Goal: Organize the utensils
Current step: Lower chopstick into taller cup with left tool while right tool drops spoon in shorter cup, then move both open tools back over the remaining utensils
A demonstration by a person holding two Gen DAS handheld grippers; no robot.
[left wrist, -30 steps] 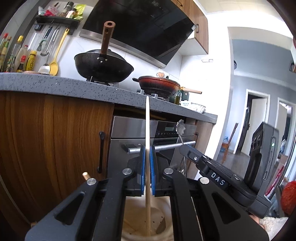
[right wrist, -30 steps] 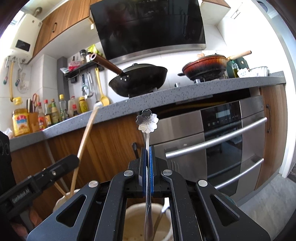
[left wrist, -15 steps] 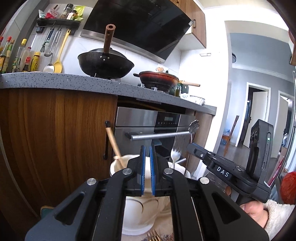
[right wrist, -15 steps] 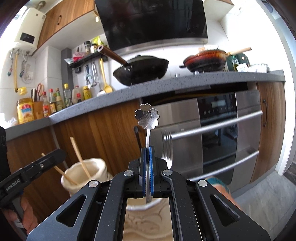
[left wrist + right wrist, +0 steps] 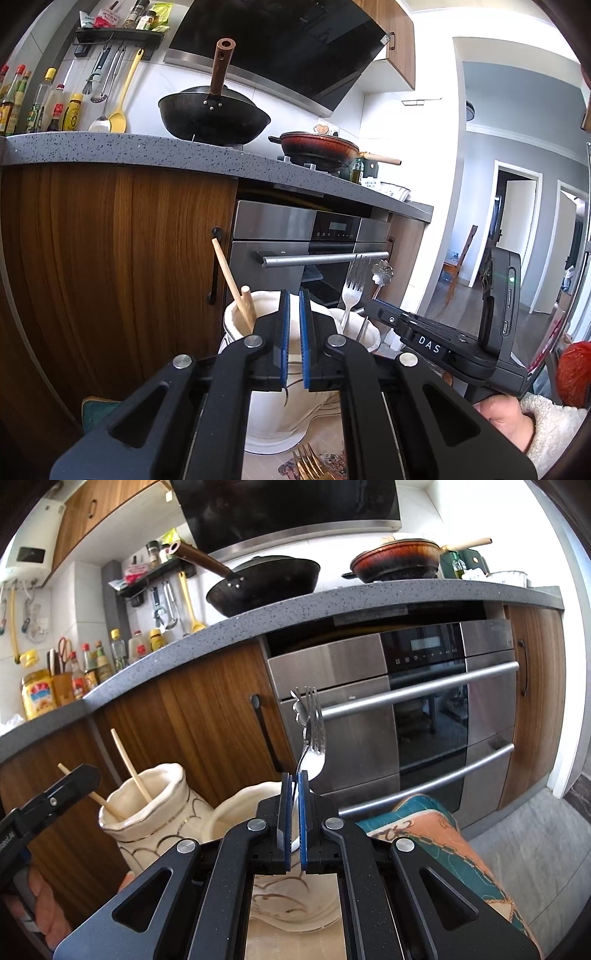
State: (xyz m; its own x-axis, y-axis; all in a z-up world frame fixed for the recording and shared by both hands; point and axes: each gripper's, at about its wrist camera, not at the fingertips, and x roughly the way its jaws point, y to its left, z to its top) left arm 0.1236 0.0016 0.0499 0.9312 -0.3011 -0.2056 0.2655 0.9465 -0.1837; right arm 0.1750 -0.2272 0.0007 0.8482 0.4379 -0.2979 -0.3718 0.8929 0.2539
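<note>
Two cream jars stand side by side on a patterned cloth (image 5: pixel 436 834) in front of the oven (image 5: pixel 424 716). The left jar (image 5: pixel 147 812) holds two wooden chopsticks (image 5: pixel 131 766), both leaning left. The right jar (image 5: pixel 236 812) holds one fork (image 5: pixel 316 716), tines up, and one flower-ended spoon (image 5: pixel 300 716), which overlap in the right view, so their stems are hard to separate there. From the left view the fork (image 5: pixel 351 291) and spoon (image 5: pixel 382 273) stand just apart.

The right gripper (image 5: pixel 292 812) sits low before the right jar, its blue pads slightly parted; the spoon's stem runs down into the gap, but whether a pad touches it cannot be told. The left gripper (image 5: pixel 291 339) is in front of the left jar (image 5: pixel 258 332), just right of the chopsticks (image 5: pixel 232 284), its pads a narrow slit apart with nothing between them.

A gold fork (image 5: pixel 308 461) lies on the cloth at the bottom edge of the left view, cut off by the frame. Both jar bases are hidden behind the grippers' bodies. Two pans, a black wok (image 5: pixel 214 118) and a red pan (image 5: pixel 319 147), sit on the counter (image 5: pixel 110 147) above.
</note>
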